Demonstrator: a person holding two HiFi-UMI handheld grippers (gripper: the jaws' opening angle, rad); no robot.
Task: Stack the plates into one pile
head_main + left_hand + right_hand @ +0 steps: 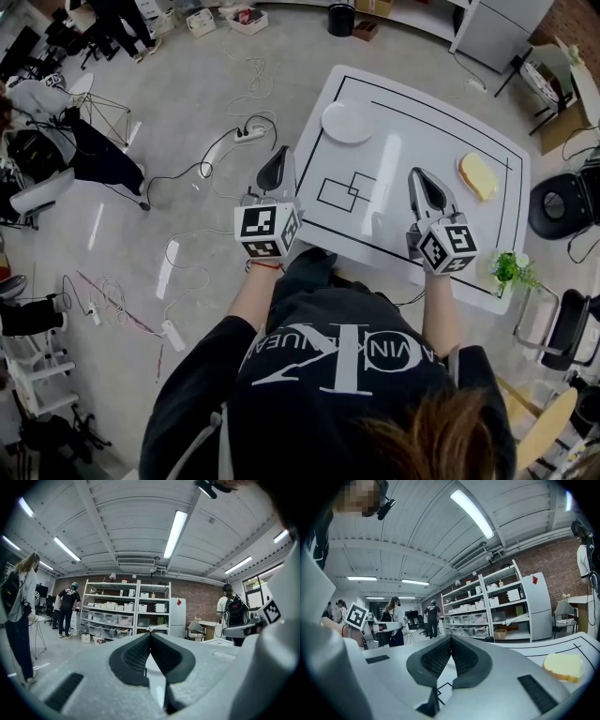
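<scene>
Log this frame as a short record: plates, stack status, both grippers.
table: white, with black outlines
white plate: far left part of table, alone
yellow plate: right side of table, alone
stack: not yet begun, plates lie well apart
left gripper: shut, empty, touching no plate
right gripper: shut, empty, touching no plate

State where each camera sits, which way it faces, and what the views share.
Head view: on the person's head, steeply down at the table; shows forearms, shirt, left gripper, right gripper.
Left gripper view: on the left gripper, level past its shut jaws toward shelves; right gripper at right.
Right gripper view: on the right gripper, level across the table; shut jaws, left gripper at left.
Shared: head and right gripper views show the yellow plate; both gripper views, the shelves.
</scene>
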